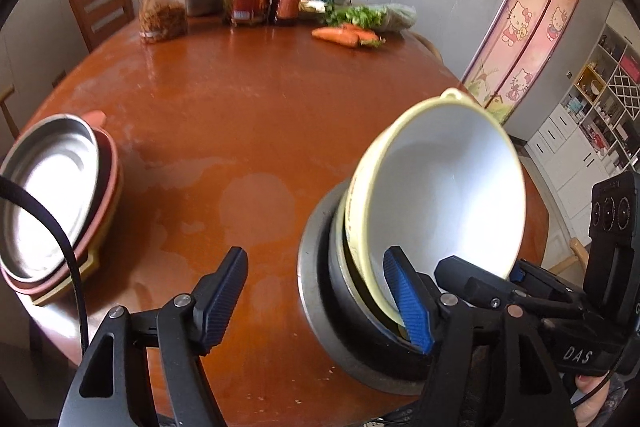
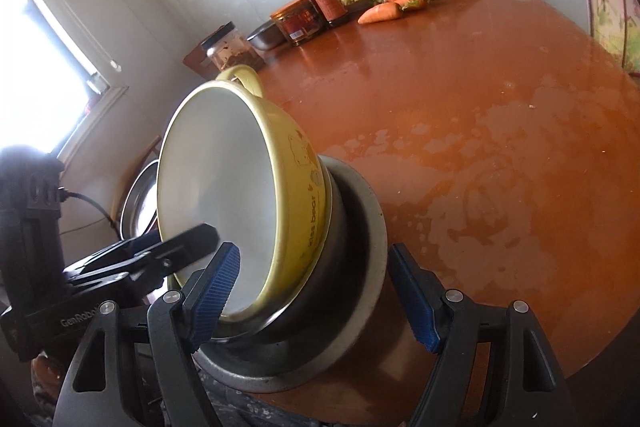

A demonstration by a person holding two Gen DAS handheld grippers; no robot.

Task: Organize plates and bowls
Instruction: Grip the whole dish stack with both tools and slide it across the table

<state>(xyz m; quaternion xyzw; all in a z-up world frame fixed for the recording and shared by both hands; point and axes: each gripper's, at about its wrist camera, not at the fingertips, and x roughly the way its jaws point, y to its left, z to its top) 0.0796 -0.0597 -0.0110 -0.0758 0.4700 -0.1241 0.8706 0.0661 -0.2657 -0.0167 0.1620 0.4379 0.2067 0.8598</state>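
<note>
Legibly | yellow bowl (image 2: 298, 195): "kiss bear" | left gripper (image 2: 192, 239): "GenRobot"

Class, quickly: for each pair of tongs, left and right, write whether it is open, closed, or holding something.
Left tongs: open, holding nothing; one finger sits inside the tilted yellow bowl.
Right tongs: open around the bowl stack's near edge, not gripping.

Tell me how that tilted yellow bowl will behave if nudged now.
The yellow bowl leans steeply in the dark bowl, so it will probably rock or drop flat. Its glossy surface looks slippery. It looks rigid, possibly enamelled, so may chip.
</note>
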